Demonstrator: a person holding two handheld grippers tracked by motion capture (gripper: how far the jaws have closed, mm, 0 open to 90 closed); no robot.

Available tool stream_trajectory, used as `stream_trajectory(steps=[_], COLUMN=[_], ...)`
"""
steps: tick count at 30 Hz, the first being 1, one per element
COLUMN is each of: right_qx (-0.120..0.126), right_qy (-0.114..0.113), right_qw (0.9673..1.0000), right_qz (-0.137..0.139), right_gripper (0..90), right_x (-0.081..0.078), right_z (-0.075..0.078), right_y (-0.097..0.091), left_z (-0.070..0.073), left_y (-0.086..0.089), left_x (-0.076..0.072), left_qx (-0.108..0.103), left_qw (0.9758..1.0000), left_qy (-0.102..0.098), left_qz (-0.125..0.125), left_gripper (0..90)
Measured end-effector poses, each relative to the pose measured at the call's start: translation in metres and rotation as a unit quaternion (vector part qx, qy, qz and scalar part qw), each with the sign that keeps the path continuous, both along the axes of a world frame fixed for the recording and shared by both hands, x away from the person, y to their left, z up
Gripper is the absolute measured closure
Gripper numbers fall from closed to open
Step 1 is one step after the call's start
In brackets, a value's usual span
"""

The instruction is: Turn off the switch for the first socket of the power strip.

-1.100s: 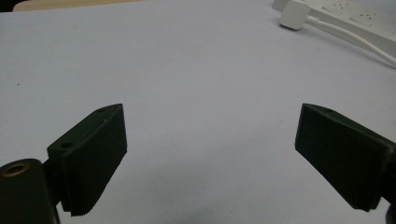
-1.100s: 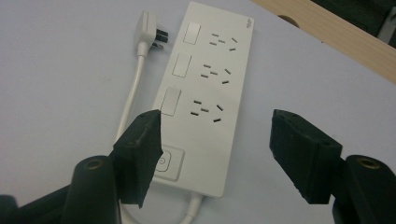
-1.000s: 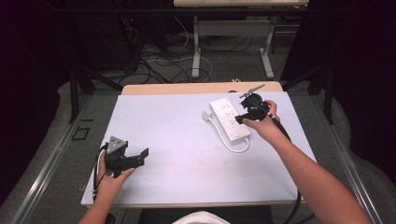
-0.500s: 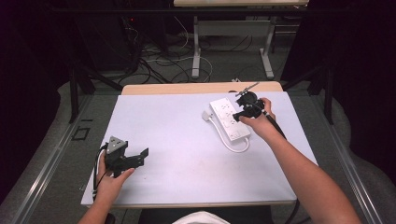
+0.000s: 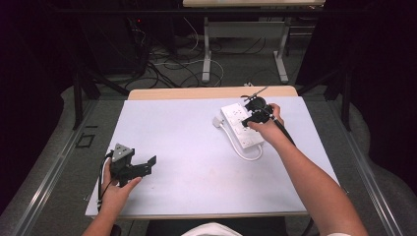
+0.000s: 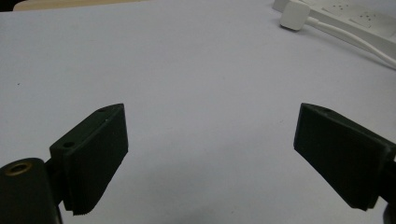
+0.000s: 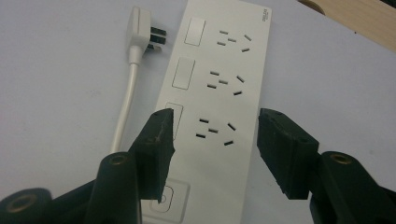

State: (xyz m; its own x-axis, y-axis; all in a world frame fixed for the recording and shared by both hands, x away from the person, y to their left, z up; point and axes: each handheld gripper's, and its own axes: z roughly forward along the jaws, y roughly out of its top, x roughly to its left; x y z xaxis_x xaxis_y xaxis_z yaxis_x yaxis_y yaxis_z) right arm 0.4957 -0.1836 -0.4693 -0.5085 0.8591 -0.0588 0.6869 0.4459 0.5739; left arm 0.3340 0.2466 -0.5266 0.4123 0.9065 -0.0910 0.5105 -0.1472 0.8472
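Desk: pale lavender-white flat desk (image 5: 196, 147), bare across the middle.
Strip: white rectangular plastic power strip (image 5: 241, 125) at 1 o'clock on the desk; its white cord and plug (image 7: 140, 28) lie just beside it.
Right gripper (image 5: 255, 114): jaws spread, straddling the strip's width above one socket group, not pinching.
Left gripper (image 5: 142, 167): at 7 o'clock, jaws spread wide, empty.
Step, judged: grasping the strip.
Technique: lower squarely, centre both jaws on the long edges, close evenly to avoid skewing.

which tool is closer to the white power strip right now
Right. The right tool hovers directly over the power strip, jaws open astride it. The left tool sits far off at the table's near left.
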Motion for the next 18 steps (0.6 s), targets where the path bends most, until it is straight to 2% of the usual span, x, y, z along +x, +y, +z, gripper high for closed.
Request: stream_trajectory(steps=[3, 8, 14, 18], right_qx=[-0.001, 0.012, 0.011, 0.019], right_qy=[0.001, -0.001, 0.002, 0.009], right_qw=[1.0000, 0.9999, 0.9999, 0.9997], right_qz=[-0.005, -0.011, -0.008, -0.010], right_gripper=[50.5, 58.0, 67.0, 72.7], right_x=[0.003, 0.008, 0.010, 0.012], right_z=[-0.002, -0.006, -0.008, -0.010], right_y=[-0.002, -0.001, 0.001, 0.005], left_z=[0.000, 0.000, 0.000, 0.000], left_y=[0.000, 0.000, 0.000, 0.000], left_x=[0.000, 0.000, 0.000, 0.001], left_qx=[0.000, -0.001, 0.000, 0.000], left_qw=[1.0000, 1.0000, 1.0000, 1.0000], left_qy=[0.000, -0.001, 0.002, 0.002], left_qz=[0.000, -0.001, -0.002, -0.002], left_gripper=[9.8, 9.9, 10.0, 10.0])
